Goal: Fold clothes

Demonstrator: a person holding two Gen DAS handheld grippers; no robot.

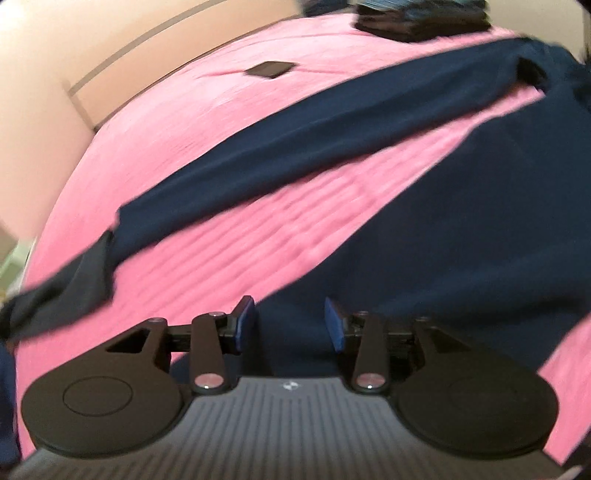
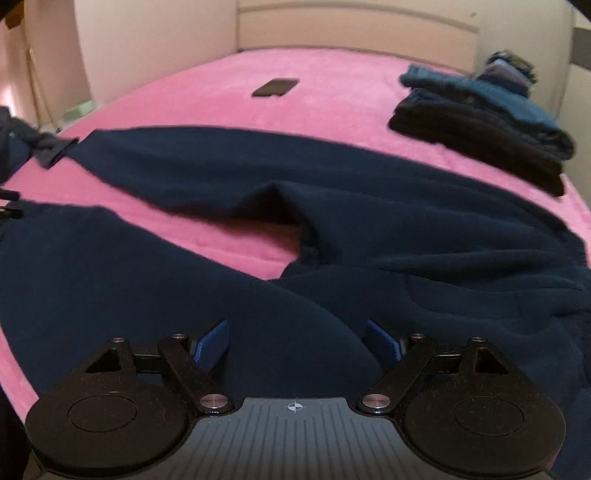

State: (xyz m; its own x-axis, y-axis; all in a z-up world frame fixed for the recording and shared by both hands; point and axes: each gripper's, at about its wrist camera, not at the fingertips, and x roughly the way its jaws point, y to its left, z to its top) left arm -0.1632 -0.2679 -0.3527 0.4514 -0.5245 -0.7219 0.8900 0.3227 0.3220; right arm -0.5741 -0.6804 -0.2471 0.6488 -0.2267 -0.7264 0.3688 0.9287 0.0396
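A pair of navy sweatpants [image 2: 369, 229] lies spread flat on the pink bed cover [image 2: 332, 81], its two legs splayed with pink showing between them. In the left wrist view the near leg [image 1: 461, 221] fills the right side and the far leg [image 1: 295, 136] runs as a diagonal band. My left gripper [image 1: 290, 323] hangs over the near leg's edge, its blue pads apart with nothing gripped between them. My right gripper [image 2: 295, 343] is wide open above the navy fabric by the waist end, and its pads hold nothing.
A stack of folded dark and blue clothes [image 2: 480, 129] sits at the bed's far right corner. A small flat black object [image 2: 275, 87] lies on the cover toward the headboard [image 2: 351, 29]. A grey garment [image 2: 40, 144] lies bunched at the left edge.
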